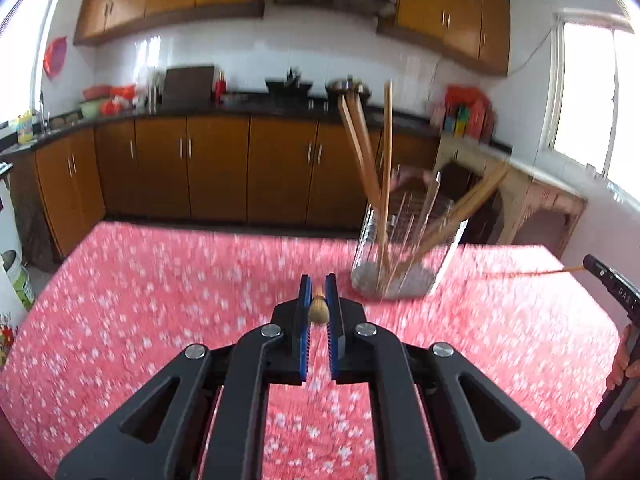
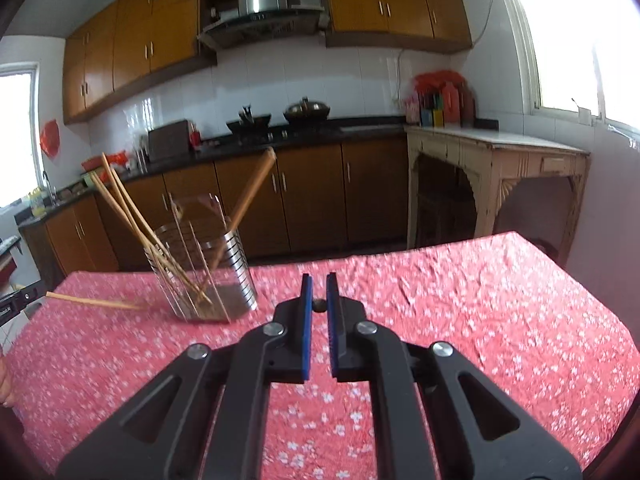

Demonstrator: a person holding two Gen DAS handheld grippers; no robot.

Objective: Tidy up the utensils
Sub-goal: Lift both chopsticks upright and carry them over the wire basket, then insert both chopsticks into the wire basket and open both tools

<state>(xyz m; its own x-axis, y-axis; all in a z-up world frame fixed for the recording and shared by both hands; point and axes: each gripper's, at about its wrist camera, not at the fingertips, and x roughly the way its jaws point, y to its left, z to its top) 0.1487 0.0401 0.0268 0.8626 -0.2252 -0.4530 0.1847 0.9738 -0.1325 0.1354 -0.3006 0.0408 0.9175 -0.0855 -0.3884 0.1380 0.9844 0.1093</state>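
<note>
A see-through ribbed utensil holder (image 1: 404, 252) (image 2: 208, 272) stands on the table with several wooden chopsticks (image 1: 362, 148) (image 2: 132, 212) leaning out of it. My left gripper (image 1: 319, 284) is shut on a chopstick (image 1: 319, 309) seen end-on between the blue pads, above the cloth and to the left of the holder. In the right wrist view that chopstick (image 2: 92, 301) reaches toward the holder's base. My right gripper (image 2: 319, 282) is shut on another chopstick whose dark end (image 2: 319, 305) shows between its pads. This chopstick (image 1: 560, 270) points left from the right gripper's body (image 1: 612, 292).
A red flowered cloth (image 1: 160, 300) (image 2: 480, 320) covers the table. Brown kitchen cabinets and a dark counter (image 1: 240, 108) run behind it, and a pale wooden side table (image 2: 500, 160) stands at the right. A person's hand (image 1: 624, 364) holds the right gripper's handle.
</note>
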